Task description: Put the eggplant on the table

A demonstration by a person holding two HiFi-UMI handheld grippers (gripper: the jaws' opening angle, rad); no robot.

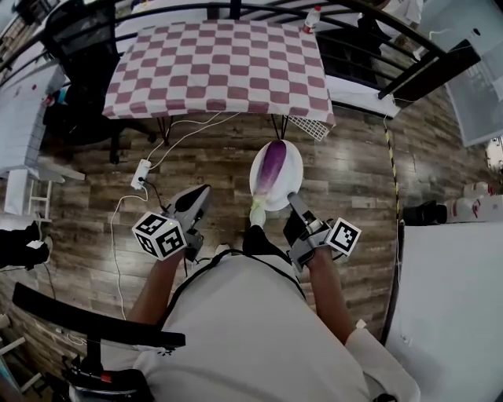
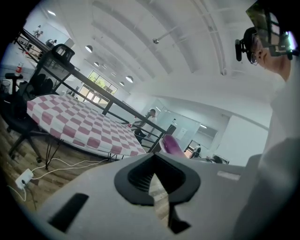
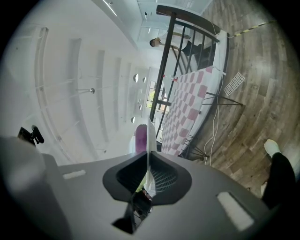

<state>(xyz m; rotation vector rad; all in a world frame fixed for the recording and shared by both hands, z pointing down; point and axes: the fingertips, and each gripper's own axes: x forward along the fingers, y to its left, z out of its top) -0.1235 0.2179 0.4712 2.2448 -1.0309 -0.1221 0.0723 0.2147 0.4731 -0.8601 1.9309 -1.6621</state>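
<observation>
A purple eggplant (image 1: 272,168) with a green stem lies on a white plate (image 1: 292,171) held in the air over the wooden floor. My right gripper (image 1: 295,206) is shut on the plate's near rim. In the right gripper view the plate (image 3: 149,140) shows edge-on between the jaws, with the eggplant (image 3: 139,138) behind it. My left gripper (image 1: 200,196) hangs to the left of the plate, shut, with nothing in it. The left gripper view shows the eggplant's tip (image 2: 171,143) beyond its closed jaws. The table with a red-and-white checked cloth (image 1: 220,67) stands ahead.
A white power strip (image 1: 141,173) and cables lie on the floor under the table's front. A black office chair (image 1: 78,47) stands at the left, a dark railing (image 1: 369,16) behind the table, and a white table (image 1: 448,298) at the right.
</observation>
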